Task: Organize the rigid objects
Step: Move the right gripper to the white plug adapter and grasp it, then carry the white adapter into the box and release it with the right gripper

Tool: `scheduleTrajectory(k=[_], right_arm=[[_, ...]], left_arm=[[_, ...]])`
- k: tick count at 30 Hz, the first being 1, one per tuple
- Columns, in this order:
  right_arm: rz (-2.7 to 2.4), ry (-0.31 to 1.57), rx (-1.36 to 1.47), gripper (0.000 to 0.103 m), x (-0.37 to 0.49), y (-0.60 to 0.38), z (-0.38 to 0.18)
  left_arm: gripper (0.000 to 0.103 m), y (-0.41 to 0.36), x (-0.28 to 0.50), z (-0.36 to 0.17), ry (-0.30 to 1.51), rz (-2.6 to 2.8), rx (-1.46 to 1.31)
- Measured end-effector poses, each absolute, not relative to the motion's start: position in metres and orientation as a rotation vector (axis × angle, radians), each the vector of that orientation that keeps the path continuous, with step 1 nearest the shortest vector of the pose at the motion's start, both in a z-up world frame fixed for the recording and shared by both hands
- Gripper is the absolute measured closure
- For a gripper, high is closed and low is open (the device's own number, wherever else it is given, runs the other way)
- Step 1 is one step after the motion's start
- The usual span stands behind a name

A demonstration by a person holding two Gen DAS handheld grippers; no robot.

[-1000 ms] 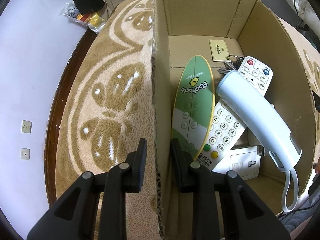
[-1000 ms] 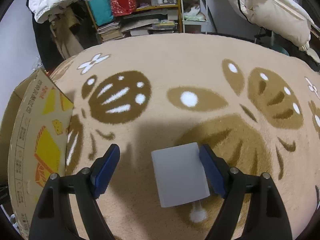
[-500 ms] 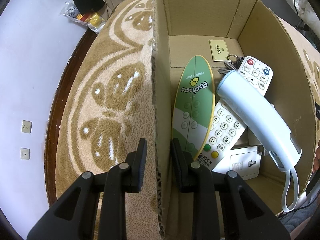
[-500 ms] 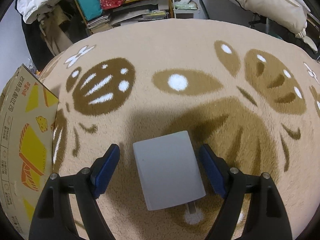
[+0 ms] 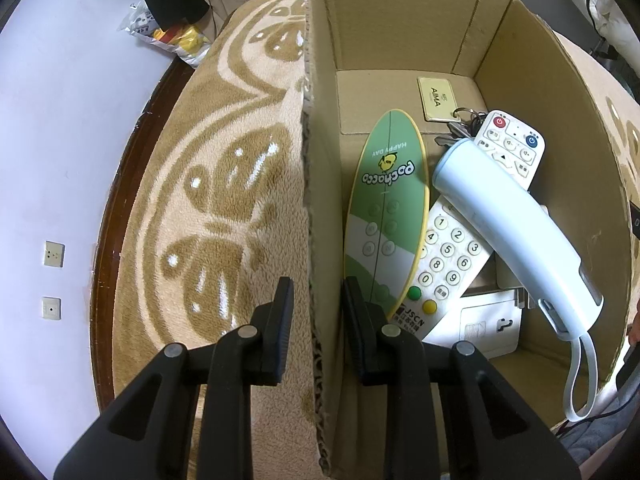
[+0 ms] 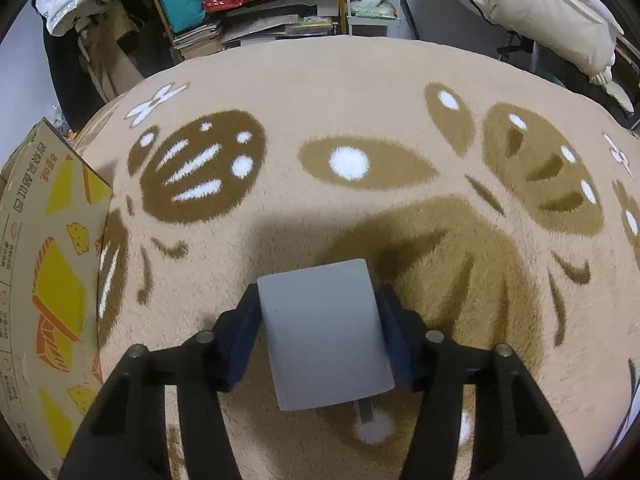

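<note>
Your right claw [image 6: 320,330] is clamped on a plain grey, boxy adapter [image 6: 322,336] low over the rug [image 6: 360,100]; its prongs at 6 o'clock blur. Your left claw [image 5: 316,312] straddles the carton wall [image 5: 316,160]; contact is unclear.

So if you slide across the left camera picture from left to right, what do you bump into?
White wall → dark wooden edge → brown patterned rug → cardboard box wall → green Pochacco board → white number remote → pale blue handle-shaped gadget.
</note>
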State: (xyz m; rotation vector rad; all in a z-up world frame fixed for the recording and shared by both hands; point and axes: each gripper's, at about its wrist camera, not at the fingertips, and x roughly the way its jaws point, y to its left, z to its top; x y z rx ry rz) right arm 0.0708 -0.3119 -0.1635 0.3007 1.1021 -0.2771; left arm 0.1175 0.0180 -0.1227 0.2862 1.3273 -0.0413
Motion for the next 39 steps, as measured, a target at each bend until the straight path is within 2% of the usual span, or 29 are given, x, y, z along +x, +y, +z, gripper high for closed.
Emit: scheduleTrajectory(k=[30, 39], right_arm=[[-0.217, 0.968, 0.292, 0.048, 0.07, -0.286, -0.123], [-0.122, 0.863, 0.319, 0.048, 0.068, -0.265, -0.085]], left_arm=[[0.078, 0.017, 0.116, -0.123, 1.329, -0.042, 0.288], [0.078, 0.016, 0.116, -0.123, 1.329, -0.042, 0.29]])
